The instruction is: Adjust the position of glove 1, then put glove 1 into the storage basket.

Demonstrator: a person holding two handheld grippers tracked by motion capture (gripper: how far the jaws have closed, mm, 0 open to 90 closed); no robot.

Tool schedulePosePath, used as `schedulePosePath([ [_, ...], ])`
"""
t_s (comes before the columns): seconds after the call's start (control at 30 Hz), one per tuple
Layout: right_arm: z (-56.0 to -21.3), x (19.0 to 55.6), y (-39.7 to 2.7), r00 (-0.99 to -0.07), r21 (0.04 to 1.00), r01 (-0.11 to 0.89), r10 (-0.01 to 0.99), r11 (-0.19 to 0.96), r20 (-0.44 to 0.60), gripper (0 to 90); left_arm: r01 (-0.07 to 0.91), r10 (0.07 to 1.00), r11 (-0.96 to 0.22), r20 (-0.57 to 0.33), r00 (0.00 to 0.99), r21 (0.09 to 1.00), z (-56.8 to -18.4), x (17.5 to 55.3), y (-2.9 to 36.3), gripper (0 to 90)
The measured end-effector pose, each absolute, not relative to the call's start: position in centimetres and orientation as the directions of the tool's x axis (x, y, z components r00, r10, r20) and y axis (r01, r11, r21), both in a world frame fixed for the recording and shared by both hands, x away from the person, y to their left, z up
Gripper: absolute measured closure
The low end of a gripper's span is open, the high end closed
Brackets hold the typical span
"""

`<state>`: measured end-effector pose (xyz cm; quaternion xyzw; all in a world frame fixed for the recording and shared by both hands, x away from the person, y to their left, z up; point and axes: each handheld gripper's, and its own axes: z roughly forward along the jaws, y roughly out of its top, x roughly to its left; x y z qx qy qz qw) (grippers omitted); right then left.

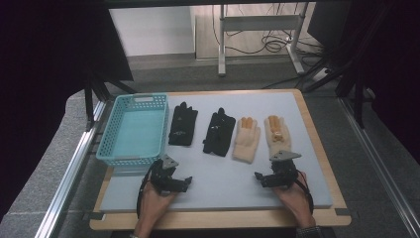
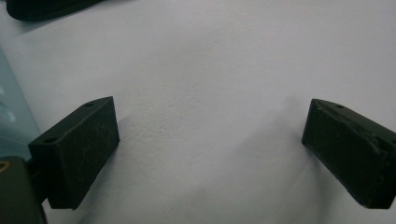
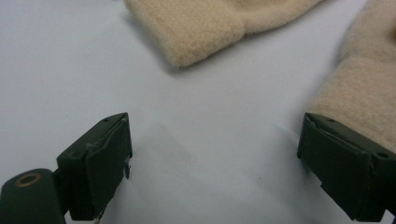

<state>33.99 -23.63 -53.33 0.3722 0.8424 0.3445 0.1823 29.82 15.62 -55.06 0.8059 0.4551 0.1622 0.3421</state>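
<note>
Two black gloves (image 1: 183, 124) (image 1: 219, 132) and two cream gloves (image 1: 246, 139) (image 1: 277, 137) lie in a row on the grey mat (image 1: 223, 183). My left gripper (image 1: 174, 181) rests low on the mat near the basket's front corner, jaws wide open with bare mat between them (image 2: 210, 140). My right gripper (image 1: 271, 178) sits just below the right cream glove, open and empty. In the right gripper view the cuff of one cream glove (image 3: 205, 23) lies ahead and the other cuff (image 3: 364, 93) lies just past the right jaw.
A turquoise plastic basket (image 1: 134, 130), empty, stands at the left of the mat; its edge (image 2: 11, 112) shows beside my left jaw. The mat lies on a wooden board (image 1: 317, 144). Metal rails run along both sides, and a desk frame with cables stands behind.
</note>
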Motion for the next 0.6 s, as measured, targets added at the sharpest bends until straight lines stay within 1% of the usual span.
schedulePosePath([
  [0.6, -53.33, 33.95, -23.62, -0.654, 0.716, 0.502, 0.755, 0.485, -0.052, 9.1, 0.621, 0.843, -0.353, -0.049, 0.535, 0.7, -55.06, 29.81, 15.67, 4.4],
])
